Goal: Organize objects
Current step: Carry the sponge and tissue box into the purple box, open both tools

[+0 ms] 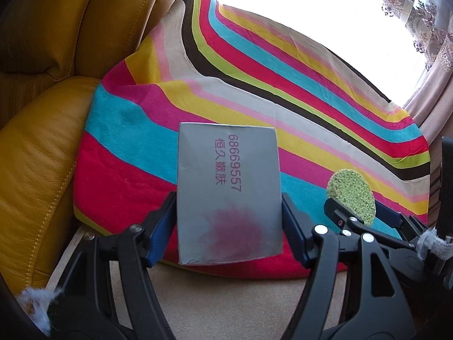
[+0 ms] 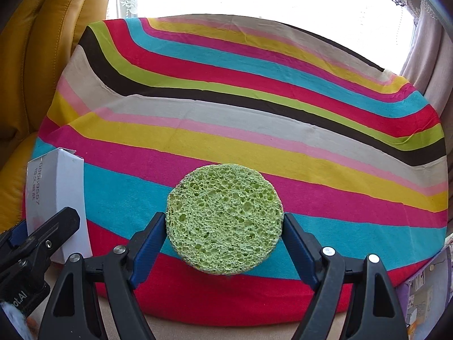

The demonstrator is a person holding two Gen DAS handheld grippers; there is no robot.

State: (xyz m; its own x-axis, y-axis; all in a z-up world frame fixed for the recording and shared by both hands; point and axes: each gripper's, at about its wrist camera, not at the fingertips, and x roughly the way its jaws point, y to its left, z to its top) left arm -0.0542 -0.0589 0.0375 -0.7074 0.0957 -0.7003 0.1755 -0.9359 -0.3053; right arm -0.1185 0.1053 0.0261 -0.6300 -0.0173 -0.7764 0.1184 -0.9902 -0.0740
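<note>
A grey box (image 1: 226, 170) with red printed digits and a pink blotch is clamped upright between the blue pads of my left gripper (image 1: 228, 198), just above the near edge of a striped cushion (image 1: 283, 99). My right gripper (image 2: 223, 221) is shut on a round green sponge (image 2: 223, 212), holding it by its edges over the cushion's blue and red stripes (image 2: 254, 113). In the left wrist view the sponge (image 1: 351, 189) and right gripper (image 1: 356, 206) sit close to the box's right. The right wrist view shows the box (image 2: 56, 192) at far left.
A yellow leather sofa (image 1: 42, 155) curves round the cushion's left side. Bright window and patterned curtain (image 1: 424, 28) lie behind. A beige seat surface (image 1: 226, 297) runs under the cushion's near edge. A purple carton (image 2: 424, 291) sits at lower right.
</note>
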